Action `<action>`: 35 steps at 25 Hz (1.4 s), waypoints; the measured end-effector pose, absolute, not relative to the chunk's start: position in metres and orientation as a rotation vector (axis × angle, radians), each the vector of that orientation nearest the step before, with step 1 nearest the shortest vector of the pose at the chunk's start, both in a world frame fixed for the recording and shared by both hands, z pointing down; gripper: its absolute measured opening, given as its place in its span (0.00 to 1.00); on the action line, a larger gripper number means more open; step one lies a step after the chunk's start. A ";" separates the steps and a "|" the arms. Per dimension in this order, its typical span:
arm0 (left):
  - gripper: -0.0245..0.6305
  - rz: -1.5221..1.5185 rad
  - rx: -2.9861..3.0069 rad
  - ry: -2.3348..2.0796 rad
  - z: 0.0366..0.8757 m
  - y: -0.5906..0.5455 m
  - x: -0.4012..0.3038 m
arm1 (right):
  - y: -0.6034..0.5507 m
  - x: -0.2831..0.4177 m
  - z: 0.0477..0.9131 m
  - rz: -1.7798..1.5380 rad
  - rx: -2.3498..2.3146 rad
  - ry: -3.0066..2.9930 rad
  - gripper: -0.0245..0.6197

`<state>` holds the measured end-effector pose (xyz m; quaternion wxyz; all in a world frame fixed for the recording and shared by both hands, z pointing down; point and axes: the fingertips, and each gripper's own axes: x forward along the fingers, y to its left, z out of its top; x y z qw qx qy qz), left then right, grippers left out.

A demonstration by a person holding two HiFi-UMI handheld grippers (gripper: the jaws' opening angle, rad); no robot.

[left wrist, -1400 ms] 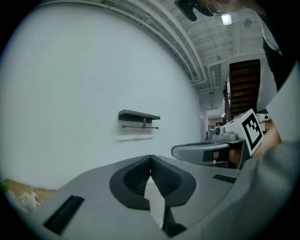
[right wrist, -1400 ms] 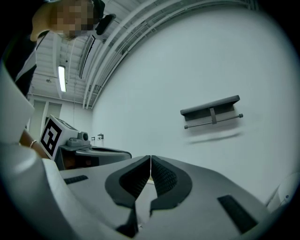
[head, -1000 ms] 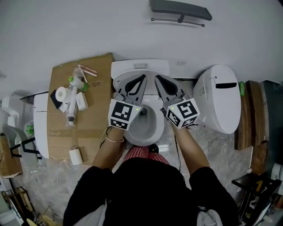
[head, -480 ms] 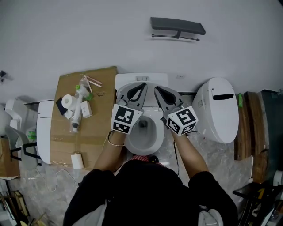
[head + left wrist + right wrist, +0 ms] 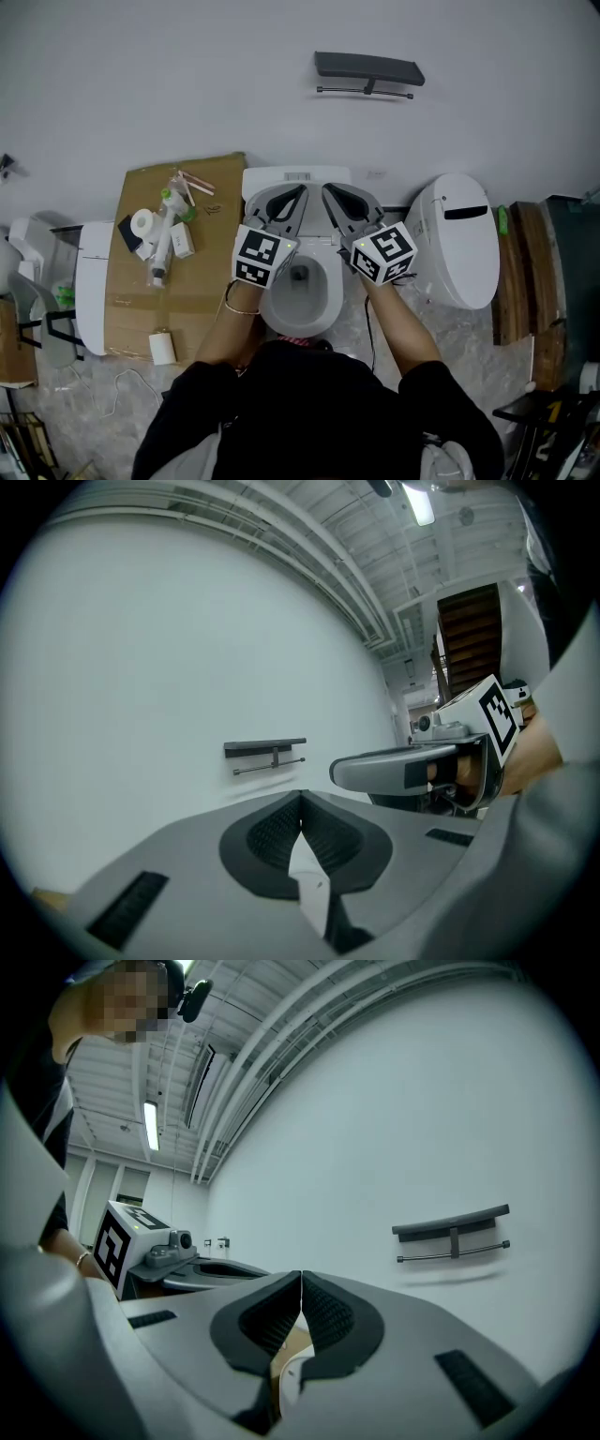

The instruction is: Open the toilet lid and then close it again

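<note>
The white toilet (image 5: 330,298) stands in the middle of the head view with its bowl (image 5: 300,281) uncovered. Its lid is raised toward the tank (image 5: 296,175) and is mostly hidden behind my grippers. My left gripper (image 5: 301,191) and right gripper (image 5: 326,190) sit side by side above the bowl, tips pointing at the tank. In the left gripper view the left gripper (image 5: 300,795) has its jaws meeting at the tips, and the right gripper view shows the same for the right gripper (image 5: 301,1277). Only slivers of white and brown show through the gaps lower down. I cannot tell whether the tips touch the lid.
A second white toilet (image 5: 459,239) with its lid down stands to the right. A cardboard sheet (image 5: 202,272) on the left carries bottles and a tape roll (image 5: 142,222). A dark shelf with a rail (image 5: 368,68) is on the wall. Wooden boards (image 5: 525,272) stand far right.
Both grippers have shifted slightly toward the tank and wall, still side by side and shut. The head view has drifted, so the toilet sits a little lower and smaller.
</note>
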<state>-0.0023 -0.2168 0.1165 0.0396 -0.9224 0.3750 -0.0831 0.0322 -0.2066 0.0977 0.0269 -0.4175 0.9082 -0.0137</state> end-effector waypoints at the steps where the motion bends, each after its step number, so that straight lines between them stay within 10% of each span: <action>1: 0.04 -0.257 -2.828 1.146 0.115 -0.216 -0.002 | -0.207 0.030 0.097 -0.044 -1.282 2.812 0.07; 35: 0.04 -0.166 -2.857 1.123 0.114 -0.216 -0.009 | -0.210 0.027 0.107 -0.089 -1.277 2.837 0.07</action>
